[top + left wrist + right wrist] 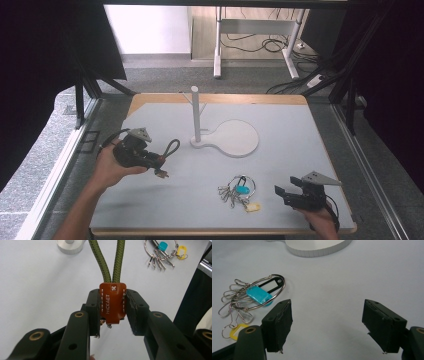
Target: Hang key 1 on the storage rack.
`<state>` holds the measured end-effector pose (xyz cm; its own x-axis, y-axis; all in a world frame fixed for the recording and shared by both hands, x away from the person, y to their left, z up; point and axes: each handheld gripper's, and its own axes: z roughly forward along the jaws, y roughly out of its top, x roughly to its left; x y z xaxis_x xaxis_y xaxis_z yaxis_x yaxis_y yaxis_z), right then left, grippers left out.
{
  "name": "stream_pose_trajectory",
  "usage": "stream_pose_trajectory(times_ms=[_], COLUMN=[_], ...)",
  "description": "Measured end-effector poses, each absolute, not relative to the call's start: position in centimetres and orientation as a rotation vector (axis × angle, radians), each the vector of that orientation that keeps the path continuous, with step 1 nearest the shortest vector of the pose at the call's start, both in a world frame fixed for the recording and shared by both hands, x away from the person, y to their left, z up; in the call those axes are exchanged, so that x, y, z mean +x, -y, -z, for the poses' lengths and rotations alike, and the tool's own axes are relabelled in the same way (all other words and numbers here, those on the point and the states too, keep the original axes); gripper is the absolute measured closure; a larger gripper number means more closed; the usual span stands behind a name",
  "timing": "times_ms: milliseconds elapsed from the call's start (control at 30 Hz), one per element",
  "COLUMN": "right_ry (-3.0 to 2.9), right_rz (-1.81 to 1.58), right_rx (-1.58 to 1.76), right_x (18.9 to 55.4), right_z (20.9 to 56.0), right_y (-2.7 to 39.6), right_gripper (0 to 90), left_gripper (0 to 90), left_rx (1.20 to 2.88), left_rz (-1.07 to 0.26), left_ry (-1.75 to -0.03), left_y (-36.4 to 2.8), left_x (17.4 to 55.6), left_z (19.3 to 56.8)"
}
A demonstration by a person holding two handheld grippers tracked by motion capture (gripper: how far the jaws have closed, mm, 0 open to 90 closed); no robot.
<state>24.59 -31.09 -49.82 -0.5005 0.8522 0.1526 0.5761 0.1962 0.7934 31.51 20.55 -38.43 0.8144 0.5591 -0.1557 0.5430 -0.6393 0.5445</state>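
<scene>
Your left gripper (113,315) pinches the leather tab (112,303) of a green cord loop (111,260) between its pads; the loop could swing past the stand's peg (195,107) ahead. Your right gripper (327,325) rests spread beside the key ring (254,296).

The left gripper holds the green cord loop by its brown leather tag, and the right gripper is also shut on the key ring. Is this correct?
Not quite. The left gripper does clamp the brown leather tag of the green cord loop, but the right gripper is open, holding nothing; the key ring lies on the table beside it, as the right gripper view shows.
</scene>
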Motion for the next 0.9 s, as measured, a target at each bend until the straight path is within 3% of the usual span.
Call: stream_pose_trajectory(times_ms=[900], right_ry=[-2.161], right_rz=[-1.201], right_rx=[1.36], right_x=[24.6], right_z=[50.0], right_y=[31.1], right_gripper=[24.8], left_gripper=[66.4], left_rx=[2.353], left_rz=[-0.068], left_ry=[-0.889], left_y=[-20.8], left_x=[34.8], left_z=[36.0])
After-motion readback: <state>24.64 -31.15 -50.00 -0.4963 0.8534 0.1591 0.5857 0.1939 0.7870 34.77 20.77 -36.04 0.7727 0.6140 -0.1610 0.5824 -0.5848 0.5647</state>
